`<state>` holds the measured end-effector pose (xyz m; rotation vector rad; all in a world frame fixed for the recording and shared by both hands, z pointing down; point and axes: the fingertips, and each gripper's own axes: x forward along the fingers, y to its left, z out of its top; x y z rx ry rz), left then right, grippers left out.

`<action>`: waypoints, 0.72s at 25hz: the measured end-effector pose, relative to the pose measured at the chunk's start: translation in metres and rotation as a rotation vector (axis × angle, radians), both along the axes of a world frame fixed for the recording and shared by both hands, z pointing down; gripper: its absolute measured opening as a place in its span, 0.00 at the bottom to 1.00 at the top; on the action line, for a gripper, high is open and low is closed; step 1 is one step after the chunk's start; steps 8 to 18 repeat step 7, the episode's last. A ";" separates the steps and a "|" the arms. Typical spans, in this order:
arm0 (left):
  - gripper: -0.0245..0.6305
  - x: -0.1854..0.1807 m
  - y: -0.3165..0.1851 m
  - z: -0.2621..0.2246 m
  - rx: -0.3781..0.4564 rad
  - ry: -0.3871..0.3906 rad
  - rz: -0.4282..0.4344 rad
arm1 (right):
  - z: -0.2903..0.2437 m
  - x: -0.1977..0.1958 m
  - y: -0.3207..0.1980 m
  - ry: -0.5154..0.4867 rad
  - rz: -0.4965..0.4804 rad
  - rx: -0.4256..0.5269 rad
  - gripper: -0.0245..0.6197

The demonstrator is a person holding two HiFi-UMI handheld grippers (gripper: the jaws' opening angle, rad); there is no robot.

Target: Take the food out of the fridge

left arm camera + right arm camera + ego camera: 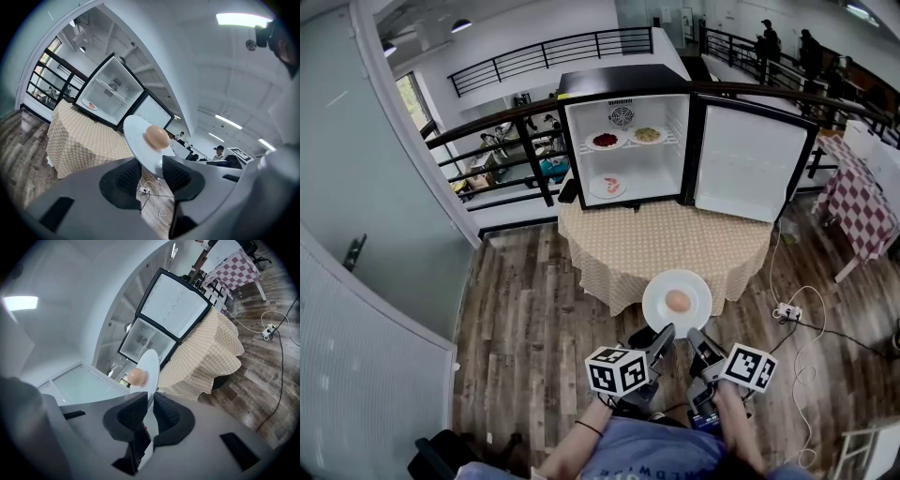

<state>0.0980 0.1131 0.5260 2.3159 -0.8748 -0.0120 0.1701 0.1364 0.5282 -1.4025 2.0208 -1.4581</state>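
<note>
The left tool and right tool were each clamped on the near rim of a round white plate bearing a tan egg-shaped food, above the wooden floor, before the checked-cloth bench with its open white fridge

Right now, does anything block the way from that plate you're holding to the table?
Nothing visible does. The white plate hangs at the near edge of the table, whose checked top lies bare up to the fridge.
</note>
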 end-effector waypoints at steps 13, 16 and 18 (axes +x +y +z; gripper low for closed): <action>0.26 0.003 0.006 0.002 -0.001 -0.002 -0.005 | 0.003 0.005 0.006 0.013 -0.001 -0.008 0.11; 0.26 0.003 0.006 0.002 -0.001 -0.002 -0.005 | 0.003 0.005 0.006 0.013 -0.001 -0.008 0.11; 0.26 0.003 0.006 0.002 -0.001 -0.002 -0.005 | 0.003 0.005 0.006 0.013 -0.001 -0.008 0.11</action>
